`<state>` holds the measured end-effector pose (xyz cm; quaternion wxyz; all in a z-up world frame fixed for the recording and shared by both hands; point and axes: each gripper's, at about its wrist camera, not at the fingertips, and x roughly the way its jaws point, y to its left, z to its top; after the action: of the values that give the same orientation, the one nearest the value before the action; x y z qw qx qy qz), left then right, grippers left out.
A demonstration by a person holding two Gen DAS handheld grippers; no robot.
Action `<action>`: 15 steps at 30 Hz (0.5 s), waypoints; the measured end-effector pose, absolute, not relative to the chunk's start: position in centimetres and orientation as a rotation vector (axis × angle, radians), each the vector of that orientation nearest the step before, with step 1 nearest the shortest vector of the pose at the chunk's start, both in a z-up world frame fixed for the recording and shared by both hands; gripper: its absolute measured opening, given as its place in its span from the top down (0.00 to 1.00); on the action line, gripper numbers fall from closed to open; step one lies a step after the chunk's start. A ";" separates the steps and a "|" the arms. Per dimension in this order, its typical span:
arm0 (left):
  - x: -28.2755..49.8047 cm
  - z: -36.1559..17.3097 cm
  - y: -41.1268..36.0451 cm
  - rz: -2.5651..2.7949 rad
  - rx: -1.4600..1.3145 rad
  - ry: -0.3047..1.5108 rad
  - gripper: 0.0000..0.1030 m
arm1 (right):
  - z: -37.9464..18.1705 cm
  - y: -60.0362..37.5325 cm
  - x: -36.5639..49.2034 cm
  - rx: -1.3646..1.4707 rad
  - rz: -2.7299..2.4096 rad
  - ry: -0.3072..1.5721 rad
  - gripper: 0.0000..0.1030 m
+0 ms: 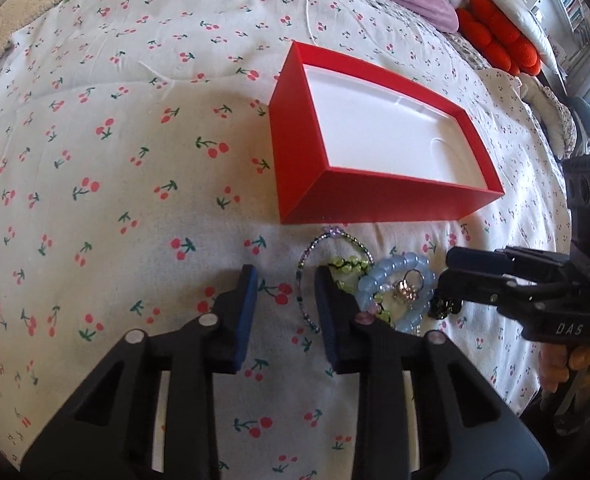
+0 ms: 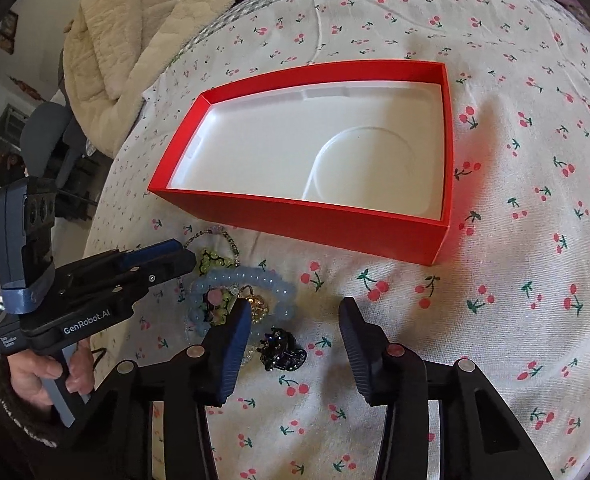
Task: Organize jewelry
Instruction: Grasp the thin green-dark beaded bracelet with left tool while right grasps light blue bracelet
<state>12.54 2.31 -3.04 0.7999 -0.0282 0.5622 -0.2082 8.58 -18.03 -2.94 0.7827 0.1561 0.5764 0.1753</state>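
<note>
A: Where does the jewelry sit?

B: A small heap lies on the cherry-print white bedspread [image 1: 135,128], just in front of the open red cardboard box with its white moulded liner [image 1: 295,168]. The box holds nothing visible but that liner.

A: What makes up the heap?

B: A pale blue chunky-bead bracelet [image 2: 251,280], a thin strand of tiny purple and green beads [image 1: 307,276], a yellow-green beaded piece with black cord [image 1: 349,266], a small gold-toned sparkly ornament [image 2: 257,303] inside the blue loop, and a dark glittering clip-like piece [image 2: 285,350] lying a little apart on the near side.

A: And the 2 tools?

B: The left gripper [image 1: 286,280] hovers low over the heap's left edge, jaws partly spread. The thin strand runs just beside its right finger's inner face; only bedspread shows in the rest of the gap, and the pads press on nothing. The right gripper [image 2: 297,310] points down at the heap's right edge, jaws spread somewhat wider; the dark piece lies in the gap near its left finger, unpinched.

A: Who holds them?

B: A person; the left hand [image 2: 51,376], in a dark fuzzy sleeve, wraps the left tool's handle.
</note>
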 end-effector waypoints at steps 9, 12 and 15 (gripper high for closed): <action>12.3 -3.6 0.8 -0.487 -0.006 1.204 0.88 | -4.0 -16.4 8.9 0.240 0.333 1.221 0.64; 12.1 -3.8 0.5 -0.477 0.019 1.198 0.94 | -4.2 -15.5 8.6 0.164 0.320 1.201 0.65; 12.0 -3.8 0.5 -0.468 0.020 1.197 0.95 | -4.2 -15.0 8.2 0.107 0.324 1.184 0.76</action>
<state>11.97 0.51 -3.75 0.8004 0.0092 0.5583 -0.2180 8.19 -14.96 -4.20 0.8162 0.0501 0.5551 0.1519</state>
